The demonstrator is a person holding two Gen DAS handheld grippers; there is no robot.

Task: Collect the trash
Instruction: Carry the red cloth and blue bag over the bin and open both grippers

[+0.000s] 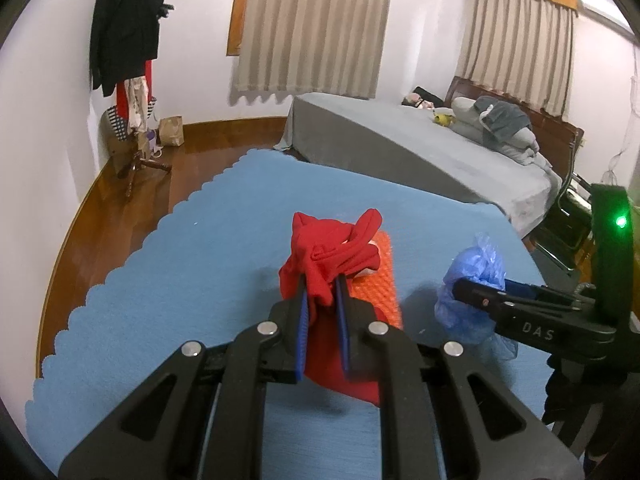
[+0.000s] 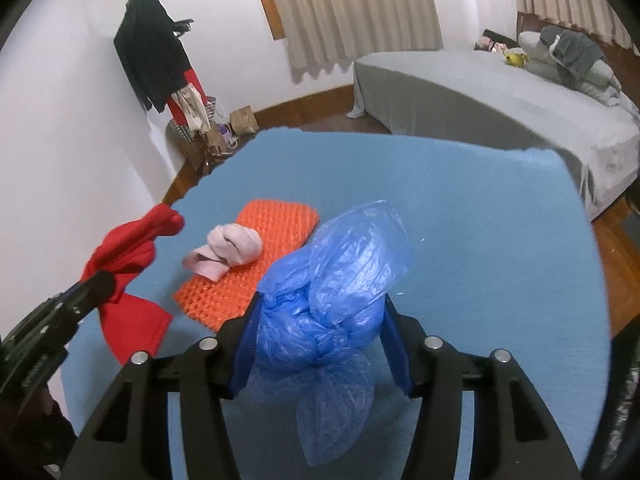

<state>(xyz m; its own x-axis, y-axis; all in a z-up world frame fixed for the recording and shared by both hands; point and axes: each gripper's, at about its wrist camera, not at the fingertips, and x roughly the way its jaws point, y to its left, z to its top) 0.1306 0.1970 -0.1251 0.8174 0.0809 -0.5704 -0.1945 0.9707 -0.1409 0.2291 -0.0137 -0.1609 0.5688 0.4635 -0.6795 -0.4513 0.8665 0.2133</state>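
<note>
My left gripper (image 1: pixel 322 284) is shut on a knotted red cloth (image 1: pixel 332 256) and holds it above the blue table cover (image 1: pixel 200 280); the cloth also shows in the right wrist view (image 2: pixel 128 260). My right gripper (image 2: pixel 320 308) is shut on a knotted blue plastic bag (image 2: pixel 340 280), seen from the side in the left wrist view (image 1: pixel 476 276). An orange textured pad (image 2: pixel 256 264) lies on the cover with a rolled pink cloth (image 2: pixel 230 252) on it. In the left wrist view the pad (image 1: pixel 380 280) is mostly hidden behind the red cloth.
A bed (image 1: pixel 440 152) with grey covers and pillows stands beyond the table's far edge. A coat stand (image 1: pixel 128 40) with dark clothes and bags is in the far left corner. Wooden floor (image 1: pixel 132 200) lies left of the table. Curtains (image 1: pixel 312 28) hang on the far wall.
</note>
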